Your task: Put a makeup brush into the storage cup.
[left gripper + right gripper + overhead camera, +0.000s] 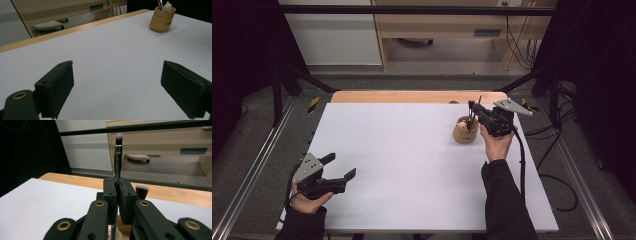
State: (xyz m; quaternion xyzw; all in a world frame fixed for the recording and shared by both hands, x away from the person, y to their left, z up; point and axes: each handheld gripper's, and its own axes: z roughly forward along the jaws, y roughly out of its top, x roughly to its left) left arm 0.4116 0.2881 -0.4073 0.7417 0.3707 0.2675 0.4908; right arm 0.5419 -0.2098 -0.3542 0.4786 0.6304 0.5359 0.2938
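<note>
A small wooden cup (465, 134) stands at the far right of the white board (402, 150). My right gripper (472, 120) hovers right over it, shut on the thin handle of a makeup brush (118, 157) that points bristles up. A second brush (142, 191) stands just beside the jaws, over the cup (125, 230). My left gripper (341, 167) rests near the front left of the board, open, with nothing between its fingers. From the left gripper (117, 87) view the cup (161, 21) is far off, with a small pale figurine (167, 6) at its rim.
A wooden strip (417, 96) runs along the board's far edge. Black cables (557, 180) trail over the floor at the right. Metal frame rails (257, 170) flank the table, and wooden furniture (437, 25) stands behind it.
</note>
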